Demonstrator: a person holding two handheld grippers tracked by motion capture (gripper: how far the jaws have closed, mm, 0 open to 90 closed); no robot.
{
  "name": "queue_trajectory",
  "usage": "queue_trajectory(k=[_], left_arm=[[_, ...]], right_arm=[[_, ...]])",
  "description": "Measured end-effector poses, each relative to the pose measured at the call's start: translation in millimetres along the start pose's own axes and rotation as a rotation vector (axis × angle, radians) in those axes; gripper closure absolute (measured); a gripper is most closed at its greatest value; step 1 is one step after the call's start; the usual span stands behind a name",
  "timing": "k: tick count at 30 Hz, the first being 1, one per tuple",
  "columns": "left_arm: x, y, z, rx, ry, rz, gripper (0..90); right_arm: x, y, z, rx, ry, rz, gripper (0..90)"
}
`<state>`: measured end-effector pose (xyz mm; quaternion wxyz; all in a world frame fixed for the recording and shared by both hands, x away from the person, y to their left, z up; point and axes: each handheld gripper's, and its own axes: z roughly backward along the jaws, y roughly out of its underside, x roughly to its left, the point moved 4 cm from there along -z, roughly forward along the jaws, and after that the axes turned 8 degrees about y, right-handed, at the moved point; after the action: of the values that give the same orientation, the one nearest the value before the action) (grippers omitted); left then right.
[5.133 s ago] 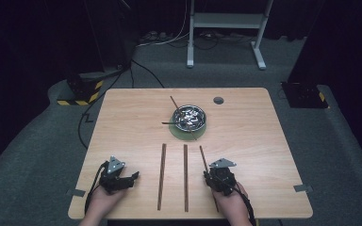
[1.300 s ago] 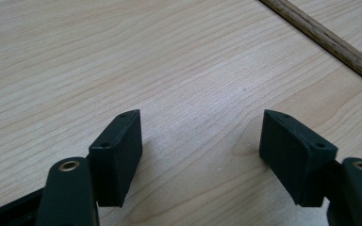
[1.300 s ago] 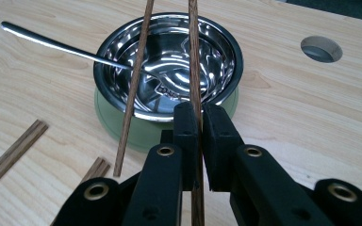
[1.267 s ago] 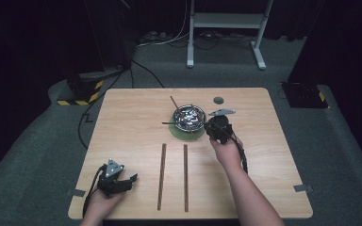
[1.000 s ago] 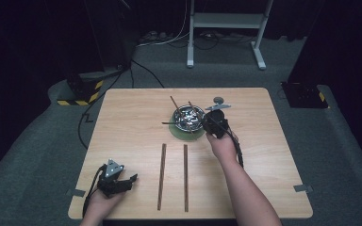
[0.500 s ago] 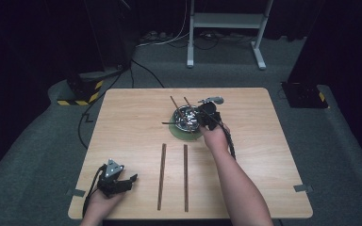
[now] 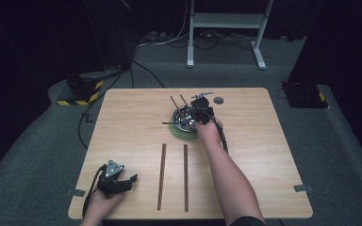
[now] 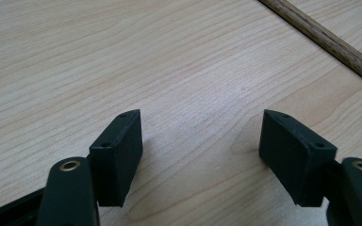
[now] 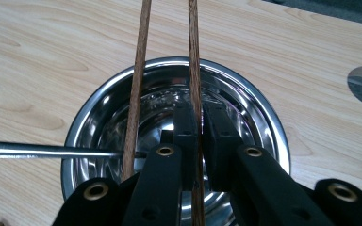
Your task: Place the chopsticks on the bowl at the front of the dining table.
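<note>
- The right gripper (image 9: 198,136) is clamped tight on a thin wooden stick (image 9: 192,52), which runs up between its two black jaws and on past the far rim of the steel bowl (image 9: 273,136).
- In the high view the same right gripper (image 7: 201,113) sits over the bowl (image 7: 183,120), near the far middle of the table (image 7: 273,155), with the person's forearm stretched out to it.
- A second wooden stick (image 9: 136,70) already leans in the bowl, just beside the held one and roughly parallel to it; a slim metal rod (image 9: 37,149) pokes out of the bowl to one side.
- The step in hand looks like gathering sticks into the bowl: the held one is being set beside the one already there.
- The next move likely calls for lowering the stick's near end into the bowl, resting its shaft on the rim, then easing the jaws apart without knocking its neighbour.
- Two more sticks (image 7: 185,176) lie side by side on the table, well short of the bowl toward the person, and appear to be waiting their turn.
- The left gripper (image 8: 200,155) rests low over bare tabletop with its jaws wide apart and nothing between them; it sits (image 7: 115,179) far from the bowl, at the near left corner.
- The right gripper view shows the pinch on the stick and the bowl's shiny inside, too small to read from above; the high view alone gives the layout, including a green mat (image 7: 179,135) under the bowl and a round hole (image 7: 218,100) in the table just beyond it.
- The left gripper view adds a close look at one end of a lying stick (image 8: 330,44).
</note>
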<state>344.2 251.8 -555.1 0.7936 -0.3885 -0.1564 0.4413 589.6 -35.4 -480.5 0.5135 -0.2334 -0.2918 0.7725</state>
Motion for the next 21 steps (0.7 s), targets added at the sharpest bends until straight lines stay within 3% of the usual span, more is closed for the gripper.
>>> queue_trajectory(k=[12,21], left_arm=[[-0.3,0.1,0.2,0.0,0.003,0.002,31.0],[-0.3,0.0,0.1,0.0,0.003,0.001,31.1]], right_arm=[[10.7,-8.0,-8.9,0.017,-0.002,0.021,84.1],[8.9,-6.7,-14.1,0.029,-0.005,-0.001,84.1]])
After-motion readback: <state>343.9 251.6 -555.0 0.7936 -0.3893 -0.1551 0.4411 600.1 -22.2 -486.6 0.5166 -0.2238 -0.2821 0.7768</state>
